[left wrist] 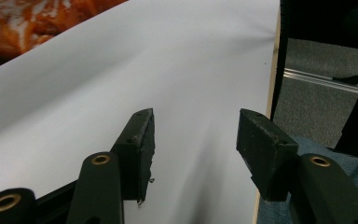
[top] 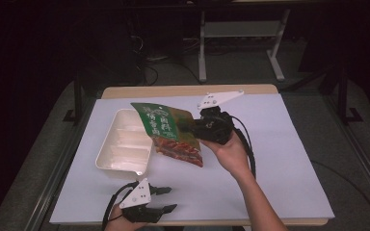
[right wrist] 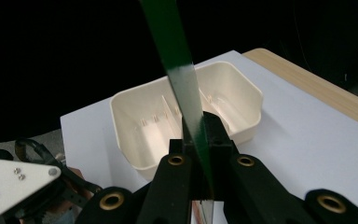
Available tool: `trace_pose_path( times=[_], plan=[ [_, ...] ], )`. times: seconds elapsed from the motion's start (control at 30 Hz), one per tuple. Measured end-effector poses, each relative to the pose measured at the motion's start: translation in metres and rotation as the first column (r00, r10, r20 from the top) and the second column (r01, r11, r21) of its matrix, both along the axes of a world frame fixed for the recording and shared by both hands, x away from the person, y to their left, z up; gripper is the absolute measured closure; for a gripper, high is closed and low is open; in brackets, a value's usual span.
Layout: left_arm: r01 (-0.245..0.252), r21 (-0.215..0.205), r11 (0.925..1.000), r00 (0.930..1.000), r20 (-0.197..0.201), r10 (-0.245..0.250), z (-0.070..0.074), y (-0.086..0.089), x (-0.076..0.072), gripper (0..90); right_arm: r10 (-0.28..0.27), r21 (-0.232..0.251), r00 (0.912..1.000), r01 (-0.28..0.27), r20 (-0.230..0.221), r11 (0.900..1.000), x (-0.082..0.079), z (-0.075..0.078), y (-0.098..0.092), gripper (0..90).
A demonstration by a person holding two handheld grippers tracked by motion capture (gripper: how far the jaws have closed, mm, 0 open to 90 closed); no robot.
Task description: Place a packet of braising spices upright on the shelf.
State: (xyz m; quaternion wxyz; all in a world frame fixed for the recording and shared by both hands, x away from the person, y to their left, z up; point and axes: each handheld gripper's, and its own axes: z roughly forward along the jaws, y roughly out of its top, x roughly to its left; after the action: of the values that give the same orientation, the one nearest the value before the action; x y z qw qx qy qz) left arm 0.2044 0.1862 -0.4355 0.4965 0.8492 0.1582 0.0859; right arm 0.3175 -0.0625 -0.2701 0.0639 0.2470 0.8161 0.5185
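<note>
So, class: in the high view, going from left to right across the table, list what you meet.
Left tool at the near edge → cream divided tray → green and red food pouch held up in the air → right tool clamped on the pouch → the hand holding it.

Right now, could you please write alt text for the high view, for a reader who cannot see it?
The right tool holds a green and red food pouch lifted beside a cream divided tray on a white table. The left tool rests open near the front edge.
</note>
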Motion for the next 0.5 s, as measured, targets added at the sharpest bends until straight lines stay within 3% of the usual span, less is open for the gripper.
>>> trace_pose_path(
  times=[0.23, 0.5],
  plan=[
    [0.011, 0.017, 0.9998, 0.9997, 0.024, -0.011, 0.001, 0.002, 0.000, 45.1, 0.031, -0.002, 0.9994, -0.031, 0.013, 1.000, 0.002, 0.006, 0.021, 89.6],
    [0.024, 0.017, 0.9996, 0.9995, 0.019, -0.024, -0.002, 0.002, -0.001, 44.0, 0.066, 0.011, 0.9977, -0.066, 0.017, 0.998, 0.005, 0.011, 0.046, 89.6]
  ],
)
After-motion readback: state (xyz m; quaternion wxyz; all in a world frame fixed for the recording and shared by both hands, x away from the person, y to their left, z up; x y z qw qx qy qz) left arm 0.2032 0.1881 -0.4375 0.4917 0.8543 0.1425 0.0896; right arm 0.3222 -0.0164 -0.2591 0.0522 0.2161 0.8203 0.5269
